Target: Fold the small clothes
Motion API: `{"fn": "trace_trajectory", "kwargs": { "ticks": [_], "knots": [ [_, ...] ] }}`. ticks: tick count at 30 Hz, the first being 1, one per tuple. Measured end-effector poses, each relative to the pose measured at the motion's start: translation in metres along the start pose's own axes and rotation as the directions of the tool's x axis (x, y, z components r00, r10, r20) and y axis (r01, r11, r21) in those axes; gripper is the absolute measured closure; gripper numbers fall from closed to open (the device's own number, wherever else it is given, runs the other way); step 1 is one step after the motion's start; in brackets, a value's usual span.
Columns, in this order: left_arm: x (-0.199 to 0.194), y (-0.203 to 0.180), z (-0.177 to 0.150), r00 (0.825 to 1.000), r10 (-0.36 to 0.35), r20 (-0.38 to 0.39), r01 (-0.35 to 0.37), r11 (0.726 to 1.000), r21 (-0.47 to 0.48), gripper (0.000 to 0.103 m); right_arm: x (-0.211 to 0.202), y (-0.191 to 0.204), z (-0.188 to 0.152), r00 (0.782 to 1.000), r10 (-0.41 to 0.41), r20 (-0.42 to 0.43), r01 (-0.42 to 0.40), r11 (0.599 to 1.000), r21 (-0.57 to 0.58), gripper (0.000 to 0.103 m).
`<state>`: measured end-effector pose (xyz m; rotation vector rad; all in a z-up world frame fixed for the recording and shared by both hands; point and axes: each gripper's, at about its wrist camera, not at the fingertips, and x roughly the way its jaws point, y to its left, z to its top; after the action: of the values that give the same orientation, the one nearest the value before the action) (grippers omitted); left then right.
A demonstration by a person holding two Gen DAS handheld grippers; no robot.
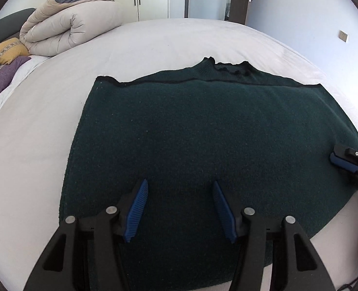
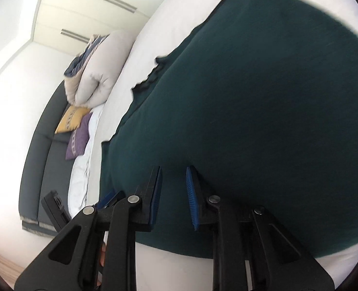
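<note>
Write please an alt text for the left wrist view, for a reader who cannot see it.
A dark green sweater lies flat on a white bed, its top part folded over. The open left gripper is above its near edge, holding nothing, and the right gripper enters from the right edge. A folded duvet and two cushions lie at far left.

I'm hovering my left gripper [image 1: 180, 184] with jaws spread wide over the near part of a dark green sweater [image 1: 203, 131] lying flat on the white bed [image 1: 154, 41]. My right gripper [image 1: 334, 157] is poking in at the sweater's right edge.
</note>
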<state>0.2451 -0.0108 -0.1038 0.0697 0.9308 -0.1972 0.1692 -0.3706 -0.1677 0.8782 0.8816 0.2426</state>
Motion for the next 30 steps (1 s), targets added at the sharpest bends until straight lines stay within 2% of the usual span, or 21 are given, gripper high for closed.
{"fn": "trace_trajectory", "kwargs": {
  "ticks": [2,5,7,9,11,13,18,22,25,28,30],
  "knots": [
    [-0.001,-0.001,-0.001,1.000,0.007,0.001,-0.007,1.000,0.005,0.044,-0.027,-0.020,0.012,0.995,-0.048,0.082,0.046,0.998,0.036,0.085],
    [0.000,-0.003,-0.003,1.000,0.012,0.005,-0.012,1.000,0.009,0.044,-0.065,-0.046,0.023,0.975,-0.133,0.180,0.118,0.989,0.094,0.085],
    [0.000,-0.003,-0.003,1.000,0.009,0.007,-0.009,1.000,0.006,0.044,-0.086,-0.054,0.027,0.957,-0.182,0.226,0.154,0.978,0.137,0.085],
    [0.000,-0.003,-0.003,1.000,0.008,0.008,-0.008,1.000,0.006,0.044,-0.105,-0.051,0.027,0.928,-0.246,0.281,0.207,0.965,0.162,0.081],
    [0.000,-0.003,-0.003,1.000,0.009,0.008,-0.009,1.000,0.008,0.043,-0.115,-0.043,0.028,0.914,-0.247,0.321,0.205,0.966,0.160,0.081],
    [0.000,-0.003,-0.003,1.000,0.010,0.008,-0.010,1.000,0.008,0.043,-0.108,-0.025,0.032,0.917,-0.226,0.328,0.198,0.973,0.117,0.081],
    [-0.012,-0.001,0.005,1.000,0.005,-0.006,-0.005,1.000,-0.008,0.046,-0.061,0.029,0.045,0.964,-0.123,0.237,0.132,0.991,-0.025,0.081],
    [-0.037,0.006,0.040,0.994,0.013,0.109,-0.011,1.000,-0.019,0.046,0.000,0.086,0.053,0.992,-0.042,0.122,0.059,0.989,-0.138,0.081],
    [-0.018,0.015,0.076,0.992,0.017,0.124,-0.012,0.999,-0.035,0.046,0.053,0.118,0.060,0.999,0.002,0.033,0.004,0.984,-0.179,0.081],
    [0.013,0.022,0.103,0.995,0.014,0.099,-0.009,0.999,-0.048,0.052,0.101,0.135,0.065,0.998,0.047,-0.048,-0.054,0.987,-0.153,0.081],
    [0.035,0.020,0.112,0.997,0.019,0.074,-0.017,0.999,-0.030,0.052,0.132,0.137,0.072,0.995,0.049,-0.084,-0.061,0.989,-0.137,0.081]
  ]
}}
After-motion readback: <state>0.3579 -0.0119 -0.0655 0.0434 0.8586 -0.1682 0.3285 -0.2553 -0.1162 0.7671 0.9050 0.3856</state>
